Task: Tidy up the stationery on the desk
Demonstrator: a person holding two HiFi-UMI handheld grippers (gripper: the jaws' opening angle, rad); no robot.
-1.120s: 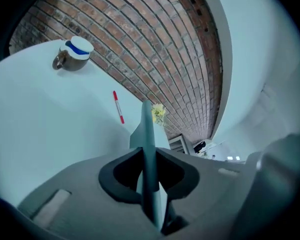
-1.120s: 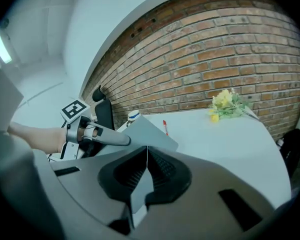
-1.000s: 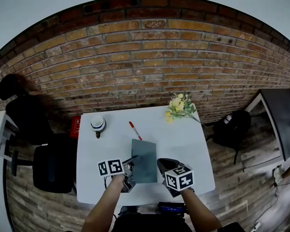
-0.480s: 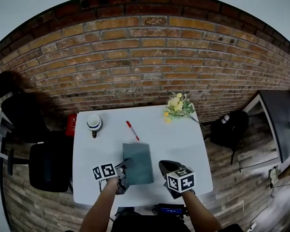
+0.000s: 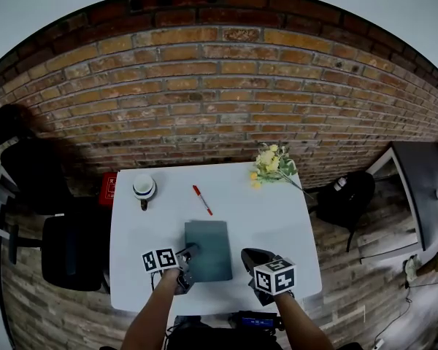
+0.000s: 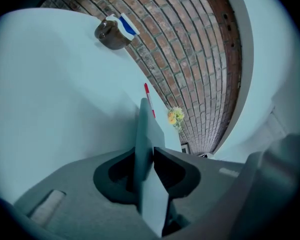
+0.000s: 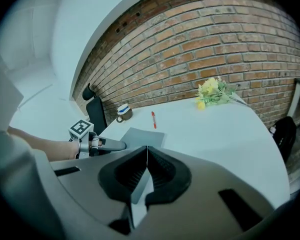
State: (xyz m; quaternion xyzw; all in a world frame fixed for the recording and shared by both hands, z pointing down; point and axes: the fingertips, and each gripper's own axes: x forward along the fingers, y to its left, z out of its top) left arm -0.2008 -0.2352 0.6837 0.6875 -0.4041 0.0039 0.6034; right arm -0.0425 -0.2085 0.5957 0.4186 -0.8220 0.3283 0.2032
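A grey notebook (image 5: 209,248) lies on the white desk (image 5: 277,217), seen edge-on in the left gripper view (image 6: 146,129). My left gripper (image 5: 188,254) is shut on its near left edge, and both jaws press against the cover (image 6: 145,156). A red pen (image 5: 202,200) lies beyond the notebook toward the wall and shows in both gripper views (image 6: 148,95) (image 7: 153,119). My right gripper (image 5: 248,257) hovers just right of the notebook, its jaws shut with nothing between them (image 7: 147,149). From there the notebook (image 7: 140,135) and the left gripper (image 7: 110,145) are at the left.
A mug (image 5: 143,188) stands at the desk's far left corner, and yellow flowers (image 5: 270,162) lie at its far right corner. A black chair (image 5: 69,250) is left of the desk, with a dark bag (image 5: 347,195) on the floor to the right. The brick wall (image 5: 226,100) runs behind.
My left gripper has shifted the notebook a little left and toward the near edge, and it now lies squarer to the desk. The right gripper has barely moved.
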